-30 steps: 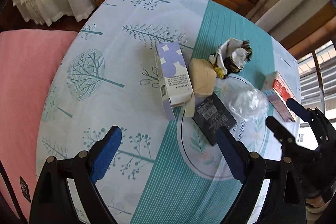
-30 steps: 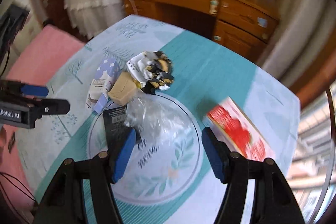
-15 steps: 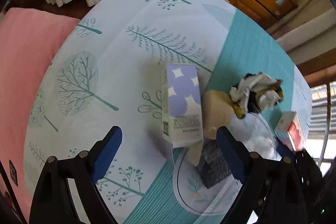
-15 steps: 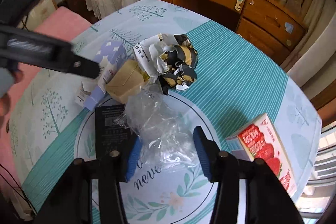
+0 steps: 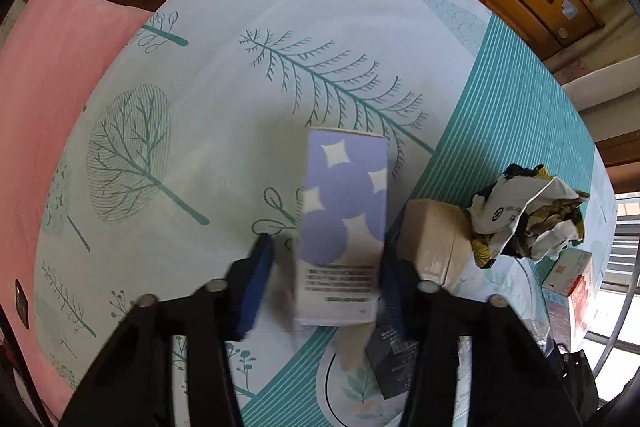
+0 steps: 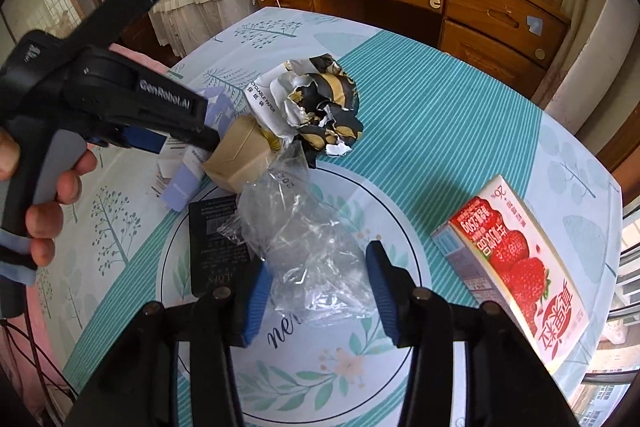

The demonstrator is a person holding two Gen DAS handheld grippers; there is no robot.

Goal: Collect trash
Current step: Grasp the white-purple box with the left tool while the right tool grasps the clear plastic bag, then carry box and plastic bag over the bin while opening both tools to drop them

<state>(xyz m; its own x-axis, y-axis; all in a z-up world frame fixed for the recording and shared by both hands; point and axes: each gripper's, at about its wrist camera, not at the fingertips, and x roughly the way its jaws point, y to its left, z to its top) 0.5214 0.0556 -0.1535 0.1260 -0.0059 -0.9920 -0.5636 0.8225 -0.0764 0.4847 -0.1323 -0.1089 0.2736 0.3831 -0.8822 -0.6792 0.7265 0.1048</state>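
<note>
A: Trash lies in a cluster on the round table (image 6: 460,131) with the teal tree-print cloth. What has the left gripper (image 5: 326,279) got?

B: Its jaws have just been closing round the purple carton (image 5: 342,227), the one with white stars. The carton is blurred; the right pad seems to touch its side, while a gap shows by the left pad, so I cannot tell whether it is gripped. The small print on the carton's near end is too smeared to read

A: And the right gripper (image 6: 318,291)?

B: Its jaws have just been closing too, with the crumpled clear plastic bag (image 6: 304,251) between the blue pads, which seem to press its sides, on the white circle with the leaf wreath

A: What else is there?

B: A tan box (image 6: 240,155) just right of the purple carton, and a black packet (image 6: 214,247) with a barcode left of the bag, partly under it. Far of the bag, a crumpled paper bag (image 6: 316,107) in white, black and gold, printed "CLABLE PAPER". At the right, well apart, a strawberry milk carton (image 6: 516,267) with red Chinese characters

A: Any other writing?

B: "GenRobot.AI" on the left gripper's body, held by a hand (image 6: 44,195)
</note>
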